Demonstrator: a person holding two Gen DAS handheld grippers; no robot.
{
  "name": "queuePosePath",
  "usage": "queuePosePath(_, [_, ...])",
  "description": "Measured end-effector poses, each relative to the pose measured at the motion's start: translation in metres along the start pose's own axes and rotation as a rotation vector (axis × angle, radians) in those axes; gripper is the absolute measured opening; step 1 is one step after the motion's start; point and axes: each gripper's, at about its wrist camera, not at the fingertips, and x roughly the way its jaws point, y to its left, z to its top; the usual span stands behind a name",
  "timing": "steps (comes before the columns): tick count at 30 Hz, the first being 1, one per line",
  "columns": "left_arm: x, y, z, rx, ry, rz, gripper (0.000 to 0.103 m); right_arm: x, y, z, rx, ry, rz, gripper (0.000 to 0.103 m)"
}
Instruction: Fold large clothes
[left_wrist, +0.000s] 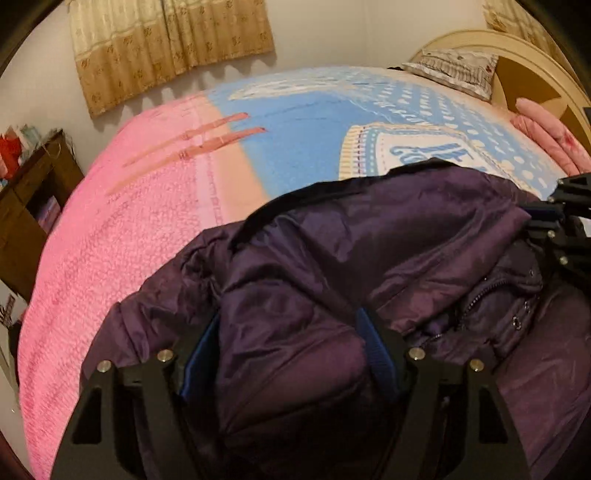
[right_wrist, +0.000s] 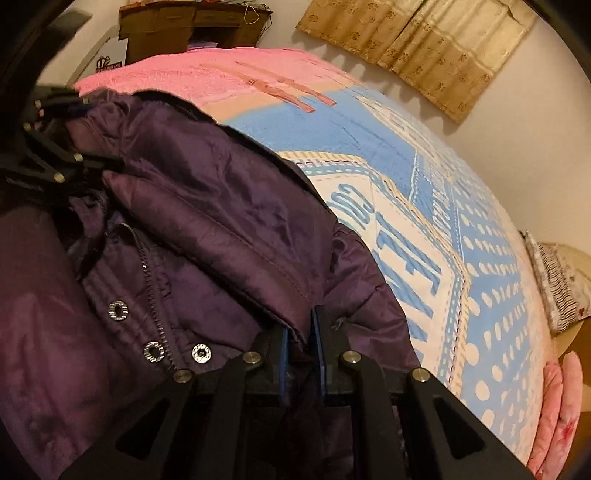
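Purple quilted nylon fills the left wrist view: the jacket (left_wrist: 332, 280) lies bunched on the bed (left_wrist: 147, 229), on the near part of the pink-and-blue blanket. My left gripper (left_wrist: 291, 354) stands wide, its blue pads either side of a puffy fold, and I cannot tell whether they press it. My other gripper shows at the right edge against the fabric. Judging from the heap, the fold is barely begun: a flap is turned over, but nothing lies flat or squared, and the sleeves are not sorted. Writing on the blanket's white panel is partly hidden by the jacket and unreadable here.

From the right wrist, my right gripper (right_wrist: 301, 350) is narrow, pinched on a seam edge of the jacket beside the zipper (right_wrist: 153, 291) and metal snaps (right_wrist: 201, 352). On the blanket's panel I read only large blue letters, roughly "LIFE"; the rest is distorted. No brand label shows on the jacket.
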Motion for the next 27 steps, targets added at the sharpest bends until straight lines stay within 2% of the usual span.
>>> queuePosePath(3, [0.004, 0.002, -0.002, -0.029, -0.007, -0.011, 0.076, -0.017, -0.020, 0.006, 0.157, -0.009, 0.062, 0.024])
queuePosePath(7, [0.005, -0.004, -0.011, -0.037, -0.040, -0.003, 0.077, -0.046, -0.040, 0.020, 0.426, -0.114, 0.146, 0.060])
queuePosePath(10, [0.005, -0.003, -0.011, -0.042, -0.053, -0.001, 0.077, -0.040, -0.029, 0.038, 0.500, -0.155, 0.187, 0.060])
queuePosePath(13, [0.002, -0.002, -0.012, -0.042, -0.070, 0.001, 0.077, -0.013, -0.009, 0.055, 0.470, -0.123, 0.137, 0.060])
queuePosePath(14, [0.001, -0.002, -0.015, -0.047, -0.072, -0.003, 0.077, -0.002, -0.005, 0.057, 0.465, -0.101, 0.117, 0.054])
queuePosePath(16, [0.001, 0.001, -0.016, -0.062, -0.076, -0.016, 0.078, 0.024, -0.003, 0.053, 0.488, -0.032, 0.129, 0.046])
queuePosePath(18, [0.002, 0.005, -0.017, -0.083, -0.079, -0.034, 0.079, 0.040, -0.001, 0.043, 0.497, 0.012, 0.147, 0.046])
queuePosePath(22, [0.005, 0.005, -0.016, -0.094, -0.072, -0.035, 0.083, 0.047, 0.003, 0.035, 0.500, 0.001, 0.165, 0.046])
queuePosePath(27, [0.006, 0.004, -0.016, -0.094, -0.071, -0.035, 0.083, 0.053, 0.000, 0.030, 0.519, -0.022, 0.181, 0.046])
